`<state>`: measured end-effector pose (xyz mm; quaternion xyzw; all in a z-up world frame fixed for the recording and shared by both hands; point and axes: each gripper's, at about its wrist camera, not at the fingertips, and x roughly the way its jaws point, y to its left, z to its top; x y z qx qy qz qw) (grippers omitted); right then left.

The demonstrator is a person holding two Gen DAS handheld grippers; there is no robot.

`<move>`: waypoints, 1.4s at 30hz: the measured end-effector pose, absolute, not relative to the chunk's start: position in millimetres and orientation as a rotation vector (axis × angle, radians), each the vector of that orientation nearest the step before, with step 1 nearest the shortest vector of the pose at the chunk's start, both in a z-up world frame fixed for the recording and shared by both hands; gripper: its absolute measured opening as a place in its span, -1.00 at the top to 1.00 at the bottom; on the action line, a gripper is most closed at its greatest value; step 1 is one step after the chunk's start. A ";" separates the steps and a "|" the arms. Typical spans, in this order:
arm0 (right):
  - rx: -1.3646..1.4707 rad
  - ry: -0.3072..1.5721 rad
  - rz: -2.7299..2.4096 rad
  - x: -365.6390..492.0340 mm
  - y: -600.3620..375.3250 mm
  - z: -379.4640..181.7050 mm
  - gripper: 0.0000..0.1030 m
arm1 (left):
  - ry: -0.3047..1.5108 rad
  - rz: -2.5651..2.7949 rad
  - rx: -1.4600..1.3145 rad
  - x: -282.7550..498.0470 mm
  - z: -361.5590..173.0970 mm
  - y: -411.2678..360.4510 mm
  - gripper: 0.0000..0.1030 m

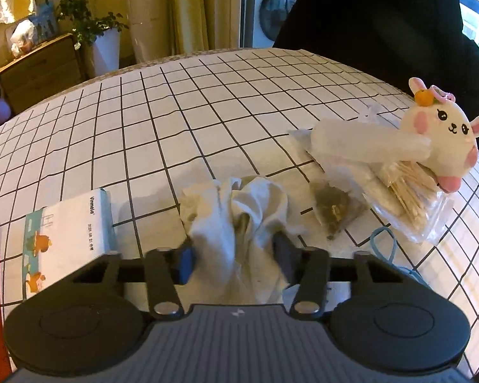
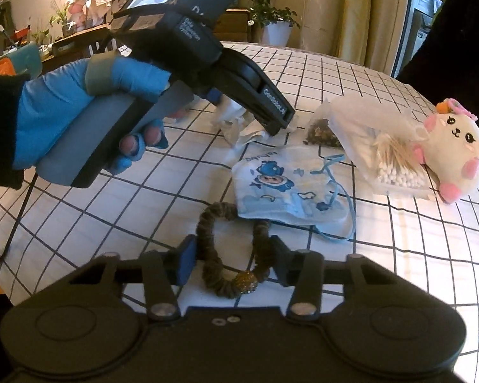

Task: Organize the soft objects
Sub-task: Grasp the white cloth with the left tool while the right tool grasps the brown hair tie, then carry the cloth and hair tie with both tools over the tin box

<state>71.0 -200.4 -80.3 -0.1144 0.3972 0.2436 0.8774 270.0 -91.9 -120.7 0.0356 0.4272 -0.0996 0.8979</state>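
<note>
The left claw (image 1: 234, 250) squeezes a crumpled white cloth (image 1: 239, 210). Its two pads press into the cloth from both sides. The cloth lies bunched up on the surface (image 1: 143, 121), which has a white cover with dark grid lines. In the right wrist view the same claw comes in from the left, held by a hand in a blue glove (image 2: 79, 108), and its tips sit in the white cloth.

The right claw (image 2: 231, 263) closes around a dark brown hair tie (image 2: 230, 255). The pads touch the fuzzy loop on both sides. The hair tie has a small gold bead at its near end and lies flat on the surface.

Just behind the hair tie lies a small face mask (image 2: 287, 188) with blue cartoon prints and blue ear loops. The far end of the hair tie touches the mask's edge.

Farther to the right sits a white bunny toy (image 2: 453, 150) with pink cheeks. It rests against a clear bag of cotton swabs (image 2: 396, 166). A small pouch with dark bits (image 2: 322, 131) lies beside that bag.

A white box with cartoon prints (image 1: 70, 233) lies to the left of the cloth, near it but apart.
</note>
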 end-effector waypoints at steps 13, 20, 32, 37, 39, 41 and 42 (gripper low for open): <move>-0.163 0.824 0.480 58.0 -204.3 -62.4 0.70 | 0.893 -0.181 0.038 254.0 -107.9 -77.7 0.72; -0.071 0.790 0.478 43.1 -210.8 -39.5 0.71 | 0.887 -0.196 0.019 233.1 -93.1 -60.6 0.73; -0.035 0.724 0.499 31.1 -205.2 -1.1 0.71 | 0.839 -0.241 0.024 181.4 -42.5 -34.5 0.73; -0.041 0.705 0.515 29.6 -193.9 13.1 0.71 | 0.825 -0.238 0.017 162.3 -19.6 -17.2 0.73; -0.046 0.698 0.524 30.0 -188.9 18.0 0.71 | 0.822 -0.235 0.012 154.9 -12.2 -8.7 0.73; -0.048 0.688 0.534 30.8 -182.6 24.1 0.71 | 0.821 -0.226 0.010 147.6 -5.5 1.6 0.73; -0.050 0.685 0.539 31.2 -179.8 26.2 0.71 | 0.818 -0.222 0.002 145.2 -2.7 6.1 0.73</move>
